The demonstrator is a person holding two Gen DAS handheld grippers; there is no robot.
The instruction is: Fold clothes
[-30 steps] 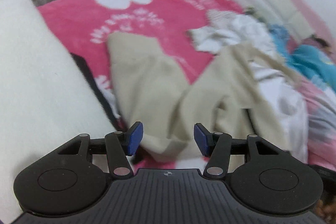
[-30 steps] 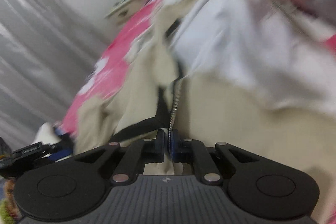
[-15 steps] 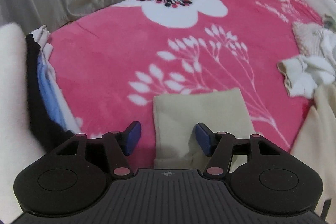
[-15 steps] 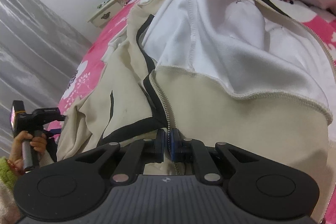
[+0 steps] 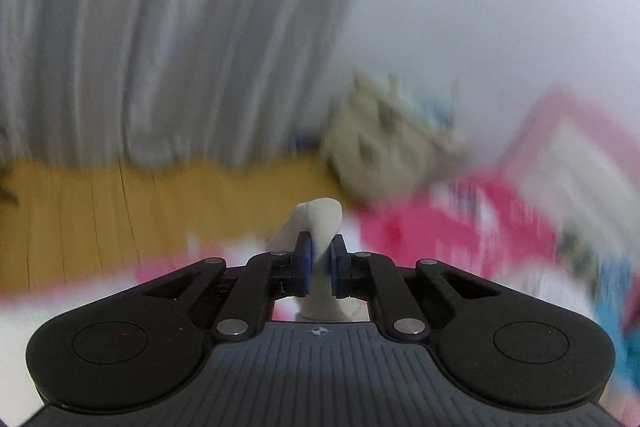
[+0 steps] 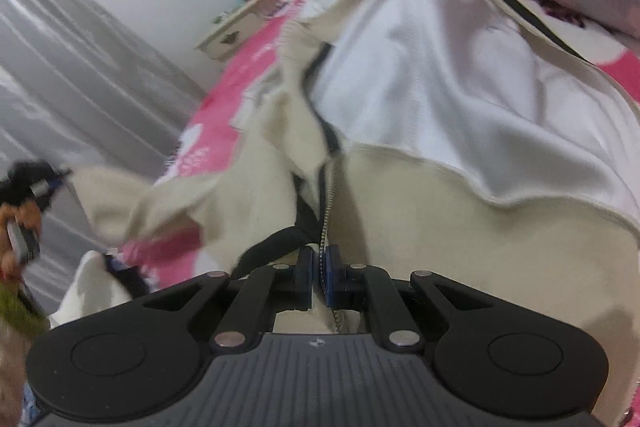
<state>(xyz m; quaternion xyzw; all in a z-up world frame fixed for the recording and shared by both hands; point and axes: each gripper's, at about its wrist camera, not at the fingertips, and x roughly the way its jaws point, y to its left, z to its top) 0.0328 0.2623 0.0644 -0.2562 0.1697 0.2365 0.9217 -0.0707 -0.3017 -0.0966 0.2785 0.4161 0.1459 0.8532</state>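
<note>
While the pink floral blanket (image 6: 224, 147) covers the bed across the far left of the right wrist view, the cream zip jacket (image 6: 460, 247) sprawls over most of it, open, with its white lining (image 6: 440, 99) turned up on the right and one sleeve (image 6: 160, 199) trailing toward the near left. Judging by that, the folding has barely begun: no tidy fold shows on this garment, the front is unzipped and rumpled, and other clothes lie heaped at the far end of the bed. Sleeves and body are yet to be brought in and squared.

Smaller things next. The right gripper (image 6: 319, 277) is clenched on the jacket's front edge, right at the zipper (image 6: 326, 211), cloth pinched between its blue pads. The left gripper (image 5: 319, 267) has its jaws closing, and they already press on a bunched cream fold of the sleeve cuff (image 5: 320, 223), which stands up between the pads. Its view is heavily blurred; beyond it only grey curtain (image 5: 160, 27), yellow floor (image 5: 120, 203) and a smear of pink can be told.
</note>
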